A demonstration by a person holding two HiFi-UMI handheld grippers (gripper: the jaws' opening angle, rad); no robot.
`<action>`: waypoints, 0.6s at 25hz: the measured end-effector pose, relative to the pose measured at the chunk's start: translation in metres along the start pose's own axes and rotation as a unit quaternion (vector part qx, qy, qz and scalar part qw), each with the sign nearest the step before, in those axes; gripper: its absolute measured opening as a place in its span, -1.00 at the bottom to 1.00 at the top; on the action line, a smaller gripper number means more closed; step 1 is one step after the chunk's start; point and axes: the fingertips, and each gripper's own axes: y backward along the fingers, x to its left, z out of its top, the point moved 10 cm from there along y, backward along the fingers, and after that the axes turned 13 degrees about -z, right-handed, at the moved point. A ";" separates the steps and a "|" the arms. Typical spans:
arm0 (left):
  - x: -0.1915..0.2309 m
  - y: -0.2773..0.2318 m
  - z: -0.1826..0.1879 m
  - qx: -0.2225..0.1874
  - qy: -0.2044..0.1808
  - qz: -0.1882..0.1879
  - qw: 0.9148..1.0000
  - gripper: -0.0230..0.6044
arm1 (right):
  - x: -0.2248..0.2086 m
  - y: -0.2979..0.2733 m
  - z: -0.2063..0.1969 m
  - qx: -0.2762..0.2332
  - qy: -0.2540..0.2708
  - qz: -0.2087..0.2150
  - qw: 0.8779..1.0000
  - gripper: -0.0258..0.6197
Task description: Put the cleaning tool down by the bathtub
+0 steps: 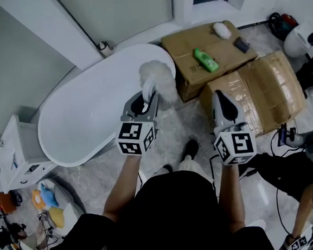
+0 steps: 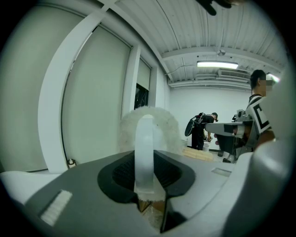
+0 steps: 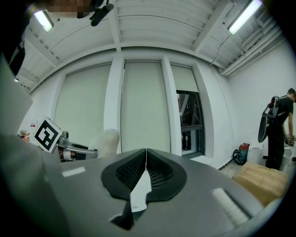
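Left gripper (image 1: 146, 100): jaws partly apart, clamped on the translucent white handle of the cleaning tool; handle stands upright between the pads in the left gripper view.
Cleaning tool (image 1: 156, 78): fluffy white head on an arched translucent plastic handle; held in the air, head pointing away from the person.
Tool position: in the head view the fluffy head overlaps the rim at the rounded end of the bathtub, on the side nearest the boxes; height above the rim cannot be told.
Right gripper (image 1: 220, 98): jaws closed together, nothing between them; held beside the left one, over the floor by the boxes.
Bathtub (image 1: 86, 115): white, oval, freestanding; inside shows plain white surface.
Cardboard box (image 1: 180, 45): brown, closed; on its top lie a green bottle (image 1: 206, 59), a white lump (image 1: 222, 29) and a small dark flat object (image 1: 241, 45).
Second cardboard box (image 1: 271, 91): brown, flaps taped, just beside the first.
Writing: bottle label too small to read; black-and-white square markers on both grippers' cubes.
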 end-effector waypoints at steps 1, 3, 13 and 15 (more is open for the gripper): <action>0.001 -0.007 0.003 0.000 0.002 0.002 1.000 -0.65 | -0.005 -0.005 0.002 0.000 0.000 0.001 1.000 -0.89; 0.003 -0.022 0.010 0.000 0.004 0.005 1.000 -0.65 | -0.016 -0.017 0.007 0.002 0.001 0.005 1.000 -0.89; -0.008 -0.096 0.021 0.001 0.003 0.019 1.000 -0.65 | -0.078 -0.063 0.008 -0.003 -0.005 0.020 1.000 -0.89; -0.012 -0.110 0.022 -0.001 0.003 0.021 1.000 -0.65 | -0.090 -0.070 0.007 -0.005 -0.005 0.024 1.000 -0.89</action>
